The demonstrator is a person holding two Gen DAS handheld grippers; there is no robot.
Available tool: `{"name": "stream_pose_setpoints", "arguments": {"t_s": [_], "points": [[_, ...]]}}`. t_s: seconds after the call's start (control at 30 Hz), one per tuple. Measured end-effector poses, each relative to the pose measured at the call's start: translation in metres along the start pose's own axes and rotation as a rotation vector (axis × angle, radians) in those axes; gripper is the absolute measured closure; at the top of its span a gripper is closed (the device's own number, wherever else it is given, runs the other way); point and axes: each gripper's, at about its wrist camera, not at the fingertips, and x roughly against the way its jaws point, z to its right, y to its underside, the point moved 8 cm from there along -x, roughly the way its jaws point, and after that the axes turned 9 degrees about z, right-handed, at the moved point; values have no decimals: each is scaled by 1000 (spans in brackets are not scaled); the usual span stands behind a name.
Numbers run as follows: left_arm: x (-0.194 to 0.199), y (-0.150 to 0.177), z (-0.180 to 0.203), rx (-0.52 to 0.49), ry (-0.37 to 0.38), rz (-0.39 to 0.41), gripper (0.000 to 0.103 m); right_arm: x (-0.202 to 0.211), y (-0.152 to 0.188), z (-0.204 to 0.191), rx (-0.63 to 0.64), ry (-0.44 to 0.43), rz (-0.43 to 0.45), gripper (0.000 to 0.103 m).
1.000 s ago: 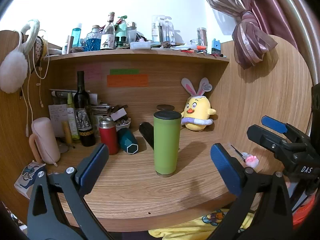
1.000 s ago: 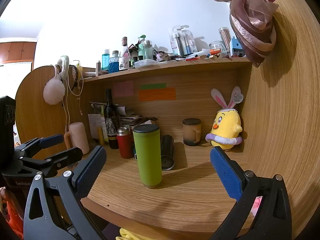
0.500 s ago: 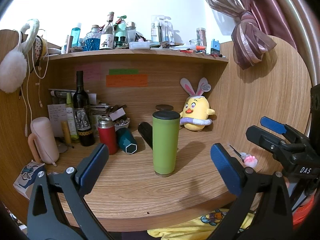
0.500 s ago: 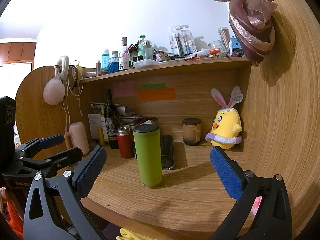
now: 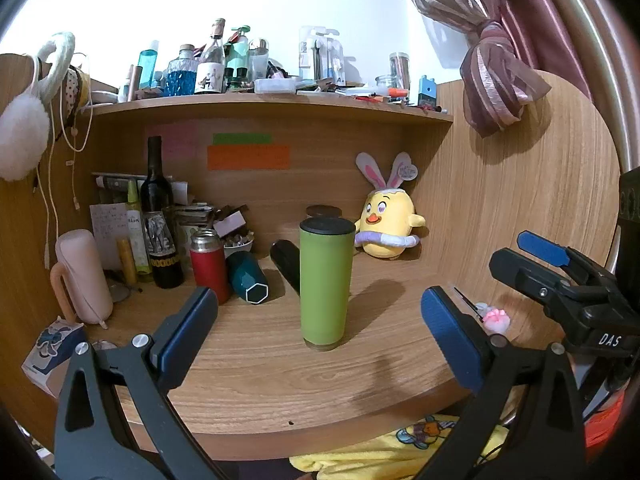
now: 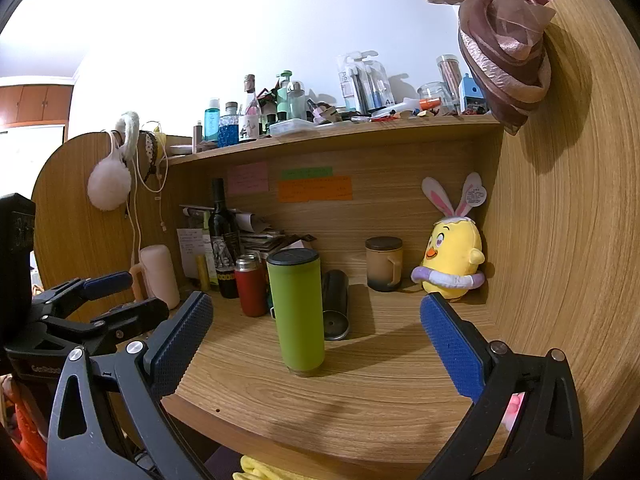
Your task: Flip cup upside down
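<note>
A tall green cup (image 5: 325, 284) with a black lid on top stands upright in the middle of the wooden desk (image 5: 260, 364). It also shows in the right wrist view (image 6: 297, 312). My left gripper (image 5: 318, 328) is open and empty, a short way in front of the cup, with the cup centred between its blue pads. My right gripper (image 6: 316, 336) is open and empty, also short of the cup. The right gripper shows at the right of the left wrist view (image 5: 532, 260); the left gripper shows at the left of the right wrist view (image 6: 116, 296).
Behind the cup lie a black tumbler (image 5: 285, 260) and a teal cup (image 5: 249, 283) on their sides. A red flask (image 5: 208, 266), a wine bottle (image 5: 158, 220), a pink mug (image 5: 82, 280), a lidded brown mug (image 6: 383, 263) and a yellow plush chick (image 5: 386, 228) stand around. A cluttered shelf (image 5: 264, 98) hangs above.
The left wrist view has shifted very slightly, so the cup sits a little further left in it. The cup has not moved and both grippers have stayed open.
</note>
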Motion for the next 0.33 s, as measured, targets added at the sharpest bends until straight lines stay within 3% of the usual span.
{"name": "stream_pose_setpoints", "arguments": {"t_s": [0.33], "points": [[-1, 3, 0, 3, 11, -9, 0, 0, 4, -5, 2, -2, -6, 0]]}}
